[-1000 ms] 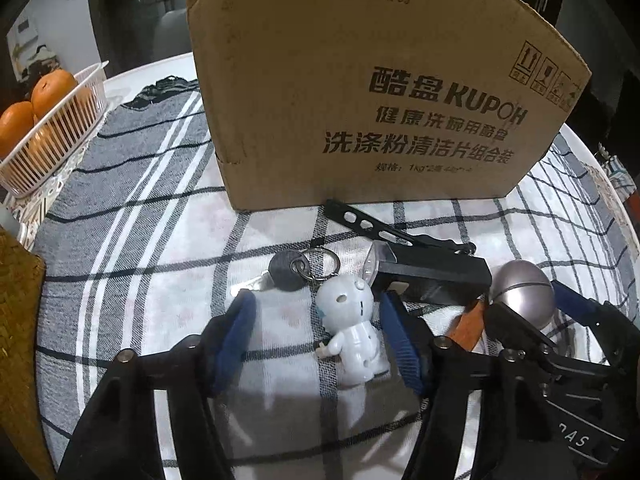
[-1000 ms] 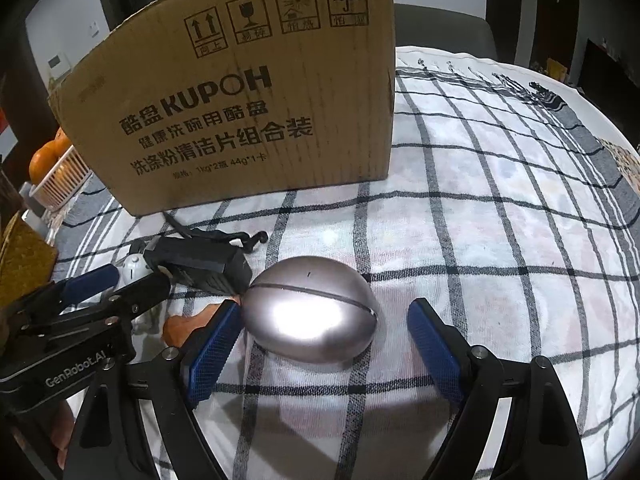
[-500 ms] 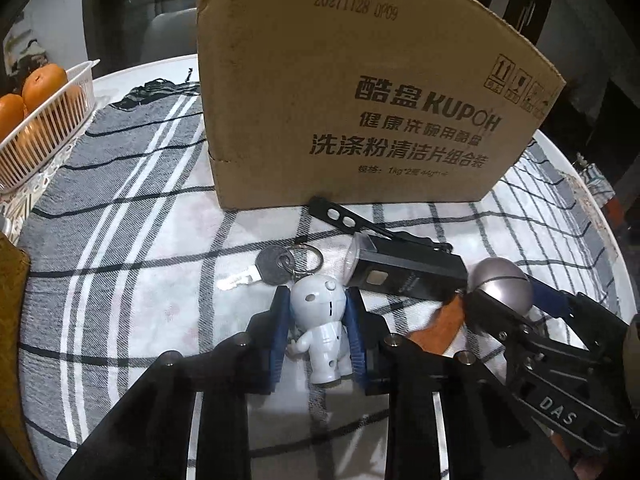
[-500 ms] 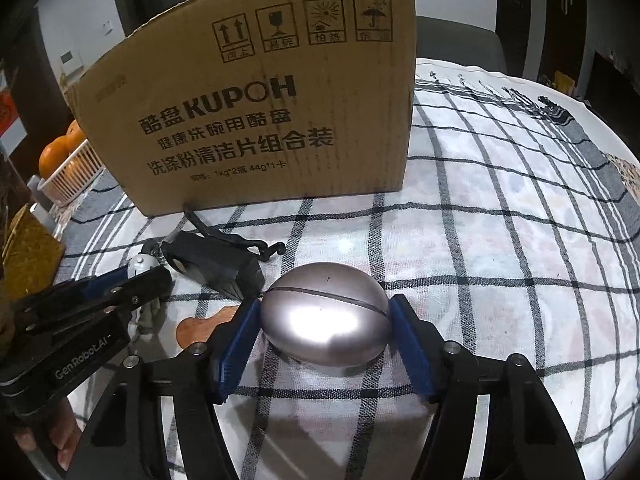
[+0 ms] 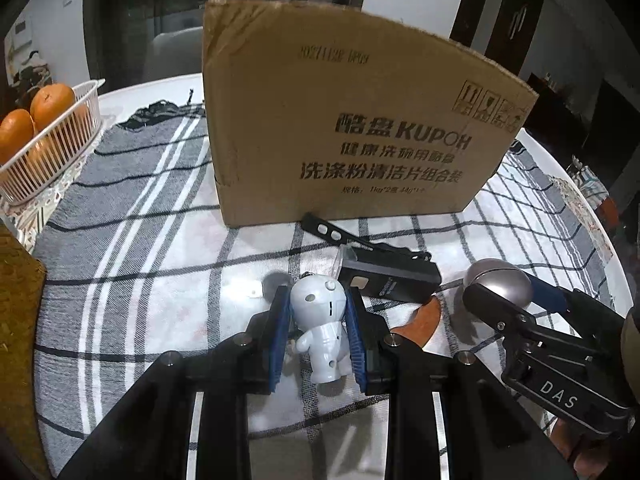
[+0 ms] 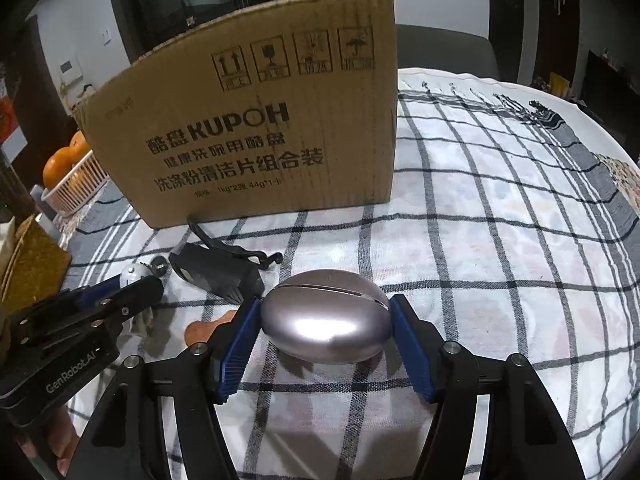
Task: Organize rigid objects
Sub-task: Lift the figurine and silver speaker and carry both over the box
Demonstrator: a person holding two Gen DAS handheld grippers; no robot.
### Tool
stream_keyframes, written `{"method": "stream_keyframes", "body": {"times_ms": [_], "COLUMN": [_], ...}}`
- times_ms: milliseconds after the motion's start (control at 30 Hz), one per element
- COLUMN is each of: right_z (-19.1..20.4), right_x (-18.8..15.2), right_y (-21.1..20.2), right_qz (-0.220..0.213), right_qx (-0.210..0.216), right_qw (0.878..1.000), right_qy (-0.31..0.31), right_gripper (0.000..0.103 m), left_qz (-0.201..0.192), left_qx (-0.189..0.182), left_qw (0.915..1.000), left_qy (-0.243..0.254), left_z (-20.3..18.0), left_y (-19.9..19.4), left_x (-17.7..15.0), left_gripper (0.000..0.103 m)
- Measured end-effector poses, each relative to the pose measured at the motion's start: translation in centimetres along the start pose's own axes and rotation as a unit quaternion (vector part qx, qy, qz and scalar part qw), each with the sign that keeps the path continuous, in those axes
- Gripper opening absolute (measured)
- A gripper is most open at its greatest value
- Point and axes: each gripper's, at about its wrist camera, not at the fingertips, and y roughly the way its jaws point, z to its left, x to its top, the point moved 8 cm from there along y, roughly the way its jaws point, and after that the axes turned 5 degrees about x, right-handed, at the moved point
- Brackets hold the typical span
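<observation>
My left gripper (image 5: 318, 336) is shut on a white robot keychain figure (image 5: 322, 332) and holds it above the checked cloth; its key hangs mostly hidden behind it. My right gripper (image 6: 326, 338) is shut on a silver egg-shaped case (image 6: 326, 320), also seen in the left wrist view (image 5: 500, 280). A black bike light with a strap (image 5: 384, 276) lies on the cloth between them, in front of a tall cardboard box (image 5: 340, 132). The box also fills the right wrist view (image 6: 256, 140).
A white basket of oranges (image 5: 44, 144) stands at the far left table edge. A brown flat piece (image 6: 208, 326) lies on the cloth under the grippers. A woven brown object (image 5: 16, 320) sits at the left. The round table's edge (image 6: 624, 152) curves at right.
Both grippers closed from open: the left onto the robot figure, the right onto the silver case. Both objects have since risen off the cloth, the keychain's key lifting with the figure.
</observation>
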Motion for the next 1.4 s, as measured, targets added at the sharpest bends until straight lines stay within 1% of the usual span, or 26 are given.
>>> {"method": "stream_keyframes", "body": {"times_ms": [367, 767, 1200, 1400], "right_z": [0.9, 2.2, 4.1, 4.8], "right_x": [1.1, 3.1, 6.0, 7.4], "right_y": [-2.4, -6.2, -10.9, -12.8], "right_qz": [-0.025, -0.069, -0.126, -0.152], "right_qx": [0.006, 0.01, 0.02, 0.022], "right_qw": [1.0, 0.997, 0.991, 0.987], "right_qy": [-0.006, -0.019, -0.034, -0.041], "right_gripper": [0.066, 0.066, 0.066, 0.066], "left_qz": [-0.033, -0.075, -0.135, -0.156], "left_qx": [-0.01, -0.022, -0.03, -0.034], "left_qw": [0.9994, 0.997, 0.9903, 0.9869], "left_qy": [0.001, 0.005, 0.018, 0.023], "left_z": [-0.3, -0.6, -0.9, -1.2], "left_y": [-3.0, -7.2, -12.3, -14.0], "left_x": [1.4, 3.2, 6.3, 7.8], "left_gripper": [0.028, 0.028, 0.028, 0.028]}}
